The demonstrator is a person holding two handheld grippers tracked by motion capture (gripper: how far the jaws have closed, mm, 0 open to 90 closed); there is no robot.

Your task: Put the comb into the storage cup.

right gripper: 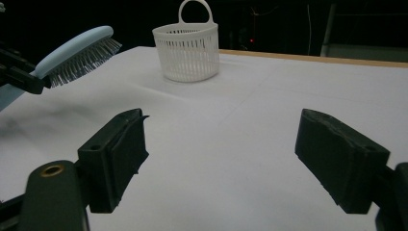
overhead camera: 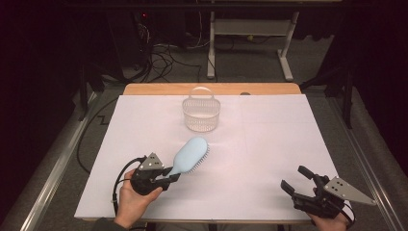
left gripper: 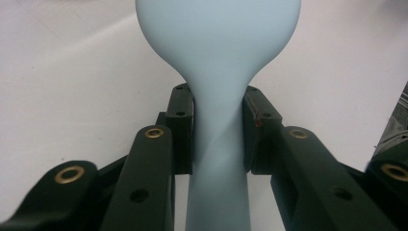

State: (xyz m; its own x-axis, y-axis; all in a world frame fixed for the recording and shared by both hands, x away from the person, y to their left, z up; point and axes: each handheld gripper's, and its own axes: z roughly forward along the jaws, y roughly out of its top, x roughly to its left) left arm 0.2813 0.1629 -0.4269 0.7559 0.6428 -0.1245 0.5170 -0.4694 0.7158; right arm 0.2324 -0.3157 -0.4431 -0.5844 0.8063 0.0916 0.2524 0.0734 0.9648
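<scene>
Pale blue plastic is filling my left tongs [overhead camera: 169,177]: I am gripping the hairbrush [overhead camera: 189,155] by the narrow neck of its handle, and in the left gripper view both black pads [left gripper: 182,126] are pressing flat against the handle's two sides, clenched on it. The brush's oval head is pointing away from my left hand [overhead camera: 130,198] toward the basket [overhead camera: 201,113], and it is sitting nearer to the basket than anything else I am working with, though well short of it and not touching it. In the right gripper view the brush is hanging clear above the white sheet [overhead camera: 269,144], bristles facing down and a little toward the basket, head tilted upward from the handle.

Moving toward the middle, the basket, a white slotted one with a hoop handle standing upright, is resting on the sheet, and the sheet is covering the desk [overhead camera: 144,89], whose wooden edge is showing just behind the basket.

Further right, well apart from the basket and on the near side of it, my right tongs [overhead camera: 296,179] are hovering over the sheet with the jaws spread wide and released. In the right gripper view the two pads [right gripper: 122,154] are standing far apart with bare white sheet between them, and they are aiming roughly toward the basket.
</scene>
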